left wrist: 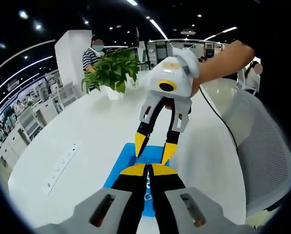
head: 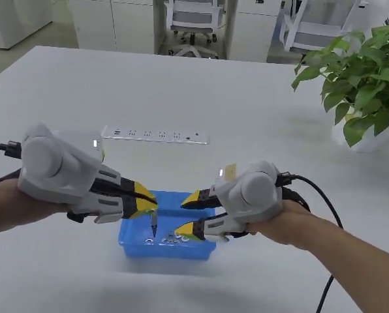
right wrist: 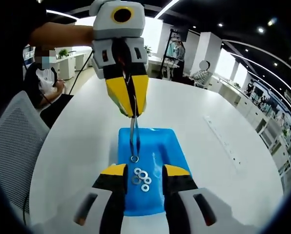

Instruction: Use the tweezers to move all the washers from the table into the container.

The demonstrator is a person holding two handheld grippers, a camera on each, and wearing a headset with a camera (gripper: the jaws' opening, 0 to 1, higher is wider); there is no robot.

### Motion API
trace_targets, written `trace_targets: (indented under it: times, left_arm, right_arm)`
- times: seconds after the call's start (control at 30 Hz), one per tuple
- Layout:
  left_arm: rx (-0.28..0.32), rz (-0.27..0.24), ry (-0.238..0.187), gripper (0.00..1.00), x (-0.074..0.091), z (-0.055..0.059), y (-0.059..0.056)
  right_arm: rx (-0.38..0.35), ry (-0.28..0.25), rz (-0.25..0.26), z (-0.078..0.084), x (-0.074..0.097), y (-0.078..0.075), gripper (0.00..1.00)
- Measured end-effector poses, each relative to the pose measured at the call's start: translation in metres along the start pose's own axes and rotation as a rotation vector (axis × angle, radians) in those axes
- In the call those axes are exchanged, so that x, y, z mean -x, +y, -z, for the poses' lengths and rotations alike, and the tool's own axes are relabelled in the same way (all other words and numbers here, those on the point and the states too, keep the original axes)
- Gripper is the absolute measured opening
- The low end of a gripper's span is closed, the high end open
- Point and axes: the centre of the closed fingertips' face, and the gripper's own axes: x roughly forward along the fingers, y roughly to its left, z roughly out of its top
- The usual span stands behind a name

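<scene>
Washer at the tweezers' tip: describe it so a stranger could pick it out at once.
On the white table sits a blue container; the left tool holds thin tweezers pointing into it. The washer is the small metal ring at their tip: it sits alone, while the other washers lie bunched together on the container floor.

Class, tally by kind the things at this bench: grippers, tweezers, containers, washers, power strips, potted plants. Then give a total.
Grippers: 2, left gripper and right gripper
Tweezers: 1
Blue container: 1
Washers: 6, though they overlap
Power strip: 1
Potted plant: 1
Total: 12
</scene>
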Motion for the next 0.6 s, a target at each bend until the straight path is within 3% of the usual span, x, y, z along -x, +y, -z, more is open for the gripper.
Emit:
trace_targets:
  times: [0.37,0.6]
  left_arm:
    - [-0.01,-0.01,-0.015,0.06,0.01,-0.013,-0.004]
    - [-0.011,0.005,-0.011,0.06,0.014,-0.016,-0.016]
  right_arm:
    - [-0.061,-0.008,0.075,0.007,0.024,0.005,0.35]
    - [-0.122,-0.008,0.119,0.013,0.035,0.013,0.43]
